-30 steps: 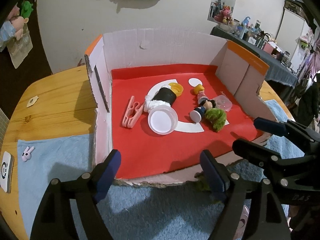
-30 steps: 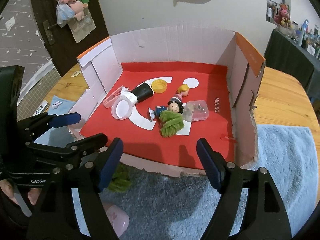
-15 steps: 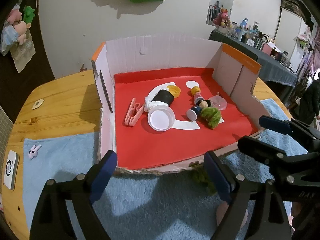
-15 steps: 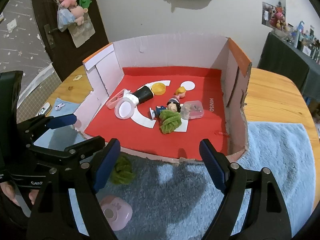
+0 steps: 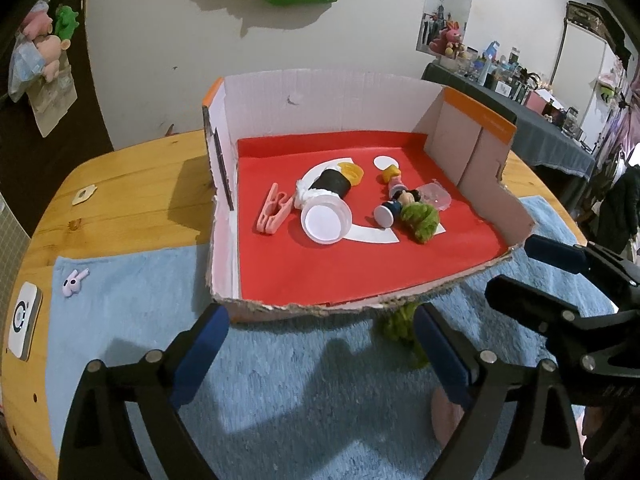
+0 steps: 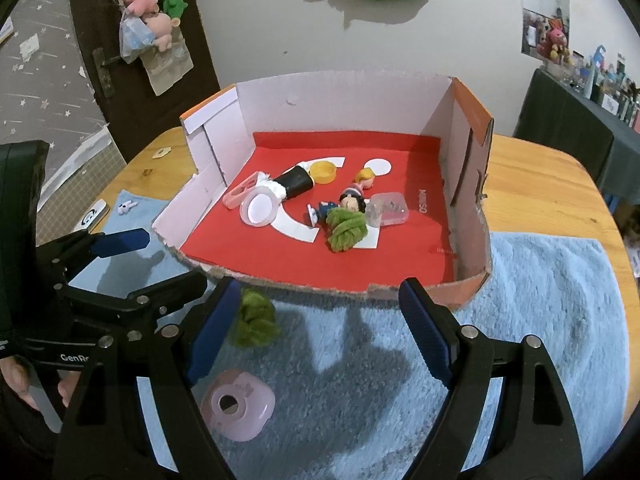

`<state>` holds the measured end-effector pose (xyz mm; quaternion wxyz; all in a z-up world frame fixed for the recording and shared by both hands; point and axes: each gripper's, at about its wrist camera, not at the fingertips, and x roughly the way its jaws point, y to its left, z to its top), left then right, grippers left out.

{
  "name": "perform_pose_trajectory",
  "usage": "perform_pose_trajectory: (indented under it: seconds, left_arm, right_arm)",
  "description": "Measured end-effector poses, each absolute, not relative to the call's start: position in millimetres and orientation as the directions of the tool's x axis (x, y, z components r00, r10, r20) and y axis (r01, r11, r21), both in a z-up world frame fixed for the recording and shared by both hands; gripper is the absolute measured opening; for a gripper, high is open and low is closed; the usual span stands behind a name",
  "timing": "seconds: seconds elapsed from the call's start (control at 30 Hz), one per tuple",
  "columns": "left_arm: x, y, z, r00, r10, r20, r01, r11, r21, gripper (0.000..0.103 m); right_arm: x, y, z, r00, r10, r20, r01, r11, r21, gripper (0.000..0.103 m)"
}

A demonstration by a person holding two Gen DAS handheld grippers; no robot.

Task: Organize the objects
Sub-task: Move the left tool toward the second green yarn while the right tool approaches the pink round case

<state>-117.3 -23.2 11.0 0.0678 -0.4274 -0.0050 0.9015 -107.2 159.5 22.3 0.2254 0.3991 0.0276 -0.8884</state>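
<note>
Both grippers withdrawn; green pompom point(image 6: 256, 322) beside left fingers point(image 6: 212, 336)

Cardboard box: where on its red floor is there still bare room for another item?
The cardboard box has a bare strip along the torn front edge, in front of the white lid and green fuzzy toy. The far strip by the back wall is also clear. The middle is crowded: pink clip, black tube, yellow cap, figurine, clear case.

A pink clip point(image 5: 273, 214), white cup point(image 5: 326, 224), doll point(image 5: 394, 204) and green tuft point(image 5: 420, 220) are lying mid-frame inside the red-floored cardboard box point(image 5: 320, 92).
</note>
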Motion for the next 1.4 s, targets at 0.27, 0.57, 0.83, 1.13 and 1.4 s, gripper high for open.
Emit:
perform_pose_trajectory:
  seconds: [0.27, 0.57, 0.83, 1.13, 1.4]
  left_arm:
    - [-108.9, -24.1, 10.3, -0.626, 0.126, -0.770, -0.112, -0.991, -0.072, 0.095]
    - [-98.6, -23.9, 5.6, -0.625, 0.125, -0.770, -0.115, -0.991, -0.068, 0.095]
    - [-87.0, -21.8, -0.5, -0.620, 0.121, -0.775, -0.116, -0.991, -0.062, 0.095]
    - [-81.4, -21.7, -3.9, -0.619, 0.121, -0.776, -0.114, -0.991, -0.064, 0.095]
    - [-72.7, -24.9, -4.5, -0.623, 0.121, -0.773, -0.107, -0.992, -0.070, 0.095]
  right_arm:
    - [-95.4, 162.6, 17.9, -0.580, -0.373, -0.724, 0.417, -0.900, 0.130, 0.081]
    - [-82.3, 160.4, 9.4, -0.567, -0.374, -0.734, 0.424, -0.896, 0.129, 0.081]
    - [-73.2, 161.2, 2.7, -0.559, -0.378, -0.738, 0.428, -0.894, 0.133, 0.081]
    - [-60.2, 156.5, -3.3, -0.541, -0.384, -0.748, 0.452, -0.883, 0.126, 0.081]
    - [-45.8, 144.1, -11.1, -0.510, -0.385, -0.769, 0.502, -0.860, 0.098, 0.081]
